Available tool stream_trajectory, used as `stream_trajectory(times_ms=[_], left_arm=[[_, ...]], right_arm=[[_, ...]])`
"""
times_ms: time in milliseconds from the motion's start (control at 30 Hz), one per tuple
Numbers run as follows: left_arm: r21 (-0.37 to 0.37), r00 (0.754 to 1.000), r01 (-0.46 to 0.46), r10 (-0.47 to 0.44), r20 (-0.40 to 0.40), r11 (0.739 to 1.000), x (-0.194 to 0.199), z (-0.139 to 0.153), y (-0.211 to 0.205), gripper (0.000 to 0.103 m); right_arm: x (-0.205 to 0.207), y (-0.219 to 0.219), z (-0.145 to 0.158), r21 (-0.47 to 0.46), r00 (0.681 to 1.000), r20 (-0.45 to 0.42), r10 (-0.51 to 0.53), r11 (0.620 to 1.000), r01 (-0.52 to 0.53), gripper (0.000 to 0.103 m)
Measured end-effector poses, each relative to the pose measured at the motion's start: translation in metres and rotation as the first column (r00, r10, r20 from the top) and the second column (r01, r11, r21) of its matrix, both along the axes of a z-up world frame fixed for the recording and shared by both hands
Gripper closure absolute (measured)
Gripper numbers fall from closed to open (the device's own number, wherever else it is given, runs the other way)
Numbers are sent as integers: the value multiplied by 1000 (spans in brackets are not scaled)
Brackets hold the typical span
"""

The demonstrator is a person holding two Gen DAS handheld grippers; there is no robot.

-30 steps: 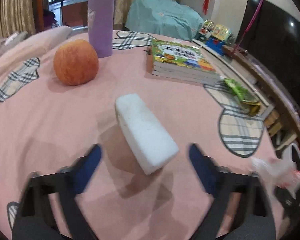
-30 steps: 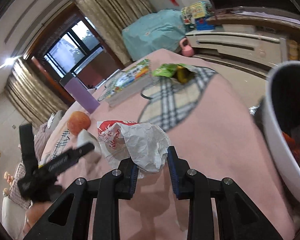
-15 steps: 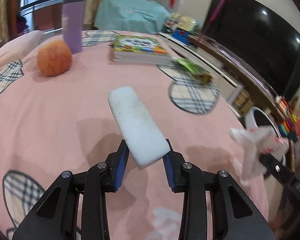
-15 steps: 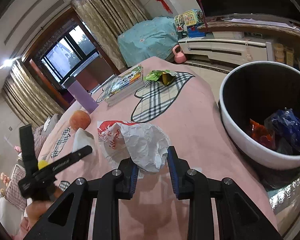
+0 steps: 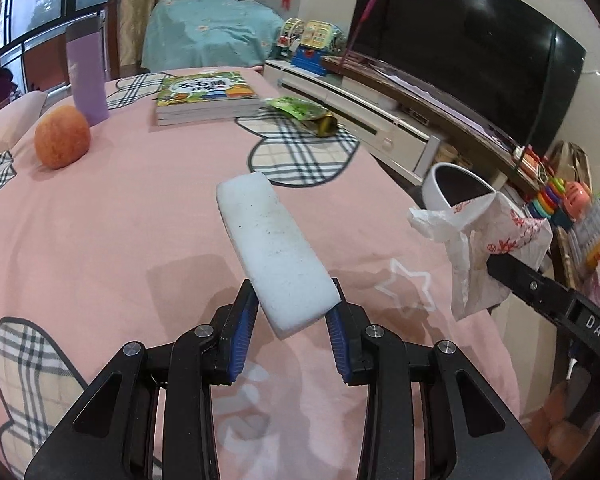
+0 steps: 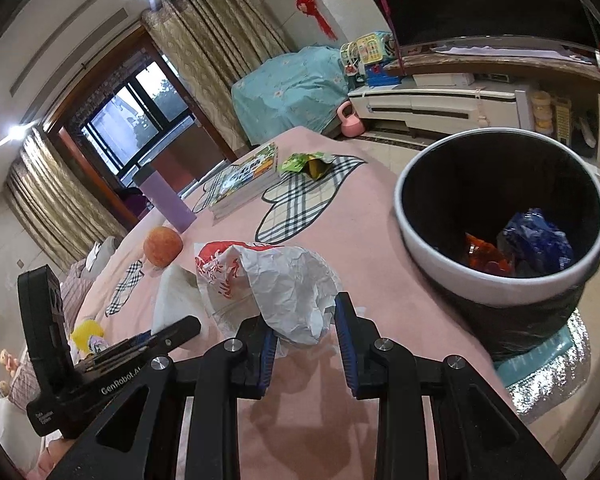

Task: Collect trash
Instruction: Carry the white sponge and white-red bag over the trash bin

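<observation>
Pink bedding (image 5: 132,216) with plaid patches fills both views; it's a bed, with a dark TV (image 5: 460,52) along the wall and curtains behind. Beside the bed's edge sits the bin (image 6: 500,216), white rim, black liner, mouth wide open and close enough that trash can go straight off the bed into it; blue and orange wrappers already lie at the bottom.

Further back, books (image 5: 206,98), a purple cup (image 5: 87,76) and an apple (image 5: 62,142) sit together, probably keepers and not trash. A green packet (image 5: 302,114) lies just beside the books, uncollected.

Now the carried pieces. Left hand-held gripper (image 5: 292,320) pinches the near end of a white foam block (image 5: 270,246), pads squeezing its sides so the long end juts forward, clear of the bedding. Right hand-held gripper (image 6: 306,334) is clamped on a crumpled white-and-red paper bag (image 6: 268,284), gripped at its bunched end so it can't unfold.

Both loads are held off the bed and near the bin; to my eye this is the carry toward the drop, with the right one closer.
</observation>
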State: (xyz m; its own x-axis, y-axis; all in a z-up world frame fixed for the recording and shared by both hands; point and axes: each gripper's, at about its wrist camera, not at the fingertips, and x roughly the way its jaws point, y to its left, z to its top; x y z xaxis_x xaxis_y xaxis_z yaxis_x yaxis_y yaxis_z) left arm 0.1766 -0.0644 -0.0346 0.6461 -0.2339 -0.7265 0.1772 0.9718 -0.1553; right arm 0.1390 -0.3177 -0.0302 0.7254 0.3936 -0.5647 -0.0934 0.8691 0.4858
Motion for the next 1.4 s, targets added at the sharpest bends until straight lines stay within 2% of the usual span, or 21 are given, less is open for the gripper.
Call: stream_trajectory(times_ms=[667, 1400], left_arm=[[40, 999, 36, -36, 2, 999, -18, 1, -22, 70], [32, 995, 97, -97, 1, 995, -25, 3, -38, 70]], right_arm=[[-17, -19, -1, 34, 1000, 6, -20, 999, 19, 75], [-27, -28, 1, 44, 999, 12, -39, 998, 39, 75]])
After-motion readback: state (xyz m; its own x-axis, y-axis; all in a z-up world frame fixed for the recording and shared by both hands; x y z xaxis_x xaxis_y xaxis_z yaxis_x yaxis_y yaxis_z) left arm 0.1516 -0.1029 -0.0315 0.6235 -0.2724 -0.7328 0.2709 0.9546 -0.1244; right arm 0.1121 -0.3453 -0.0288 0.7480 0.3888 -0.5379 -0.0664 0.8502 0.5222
